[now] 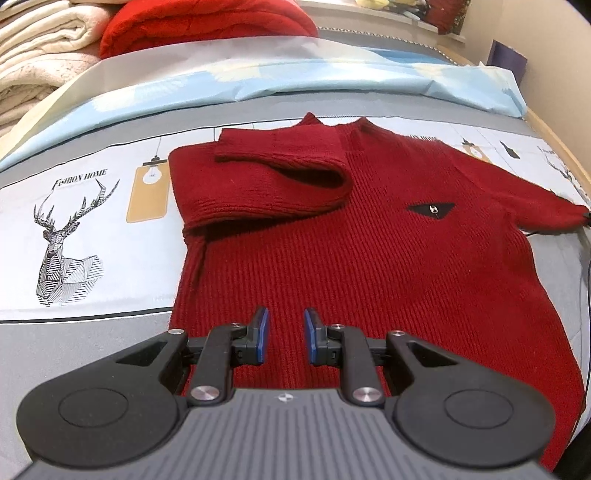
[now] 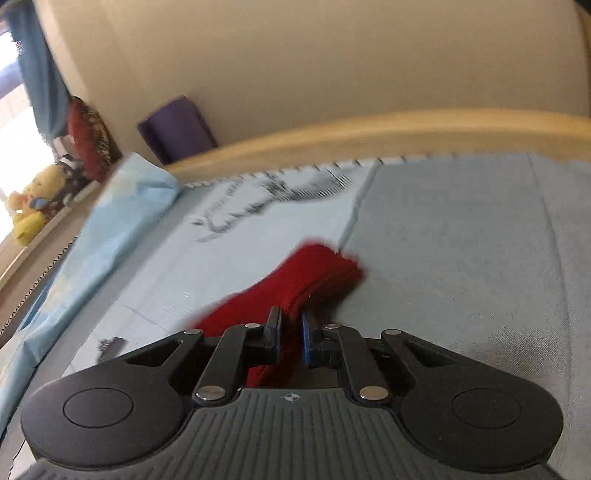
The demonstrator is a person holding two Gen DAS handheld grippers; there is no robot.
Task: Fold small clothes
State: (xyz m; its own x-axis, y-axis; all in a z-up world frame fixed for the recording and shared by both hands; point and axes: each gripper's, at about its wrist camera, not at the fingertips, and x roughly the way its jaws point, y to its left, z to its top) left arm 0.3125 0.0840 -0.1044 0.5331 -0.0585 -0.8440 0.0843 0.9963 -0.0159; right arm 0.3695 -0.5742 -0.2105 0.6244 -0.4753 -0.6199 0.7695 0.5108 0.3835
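Note:
A small red knitted sweater (image 1: pixel 369 236) lies flat on the bed, its left sleeve (image 1: pixel 280 162) folded across the chest. My left gripper (image 1: pixel 285 328) is open and empty, hovering over the sweater's lower hem. My right gripper (image 2: pixel 291 328) is shut on the sweater's right sleeve (image 2: pixel 317 273), whose cuff sticks out past the fingers just above the sheet. That sleeve shows at the right edge of the left wrist view (image 1: pixel 554 210), stretched outward.
The bed sheet (image 1: pixel 74 221) has deer and lamp prints. A light blue cover (image 1: pixel 332 77) lies behind the sweater, with folded cream blankets (image 1: pixel 33 55) and a red blanket (image 1: pixel 207 22) beyond. A wooden bed rail (image 2: pixel 369 133), purple box (image 2: pixel 177 129) and yellow plush toy (image 2: pixel 29 210) lie beyond.

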